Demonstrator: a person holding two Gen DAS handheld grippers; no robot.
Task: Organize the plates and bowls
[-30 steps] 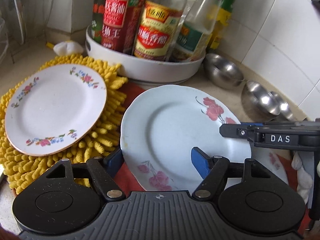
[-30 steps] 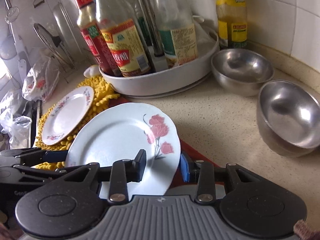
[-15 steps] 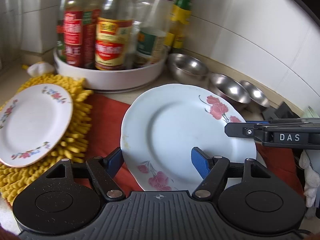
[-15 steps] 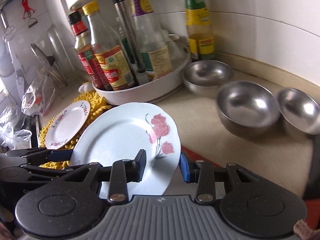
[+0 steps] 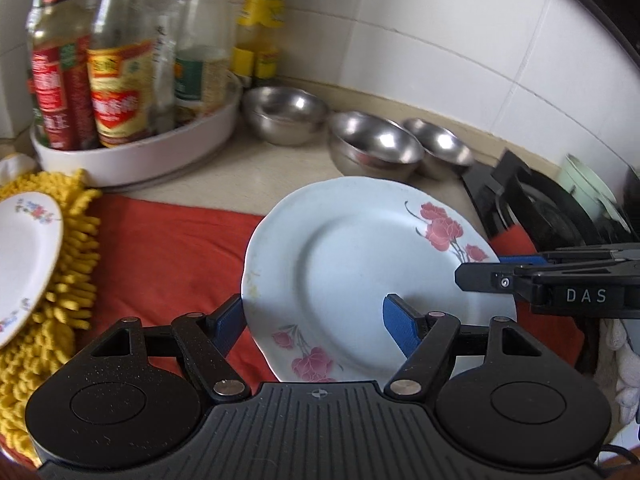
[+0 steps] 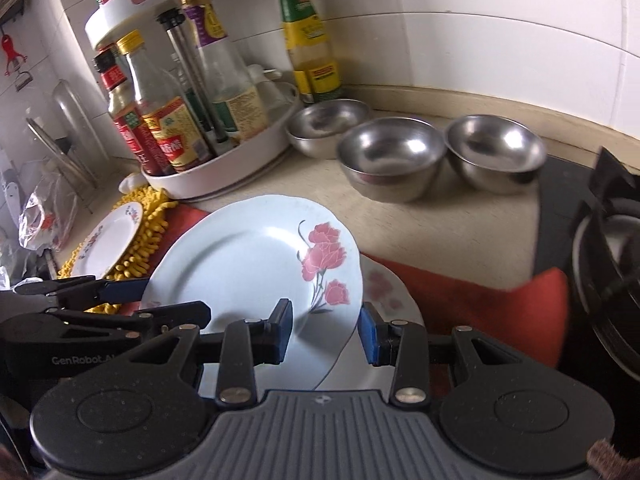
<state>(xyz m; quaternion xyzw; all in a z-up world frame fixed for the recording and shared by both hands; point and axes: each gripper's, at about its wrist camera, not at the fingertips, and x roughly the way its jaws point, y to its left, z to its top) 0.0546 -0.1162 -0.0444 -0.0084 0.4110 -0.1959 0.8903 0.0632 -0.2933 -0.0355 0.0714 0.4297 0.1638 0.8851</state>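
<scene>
A pale blue plate (image 5: 352, 264) with red flowers is held in the air between both grippers; it also shows in the right wrist view (image 6: 248, 264). My left gripper (image 5: 316, 324) is shut on its near left rim. My right gripper (image 6: 326, 332) is shut on its right rim and shows from the side in the left wrist view (image 5: 500, 272). Under it a second flowered plate (image 6: 384, 292) lies on a red cloth (image 5: 168, 248). A small white floral plate (image 5: 24, 256) rests on a yellow chenille mat (image 5: 68, 280). Three steel bowls (image 6: 392, 156) stand by the wall.
A white turntable tray (image 5: 140, 156) with several sauce bottles stands at the back left. A black gas stove (image 5: 540, 208) with a pot (image 6: 612, 280) is on the right. A tiled wall runs behind the counter. A plastic bag (image 6: 44, 216) lies at the far left.
Both grippers have carried the blue plate up and to the right, from beside the small plate toward the stove side. The third bowl and the second flowered plate have come into view.
</scene>
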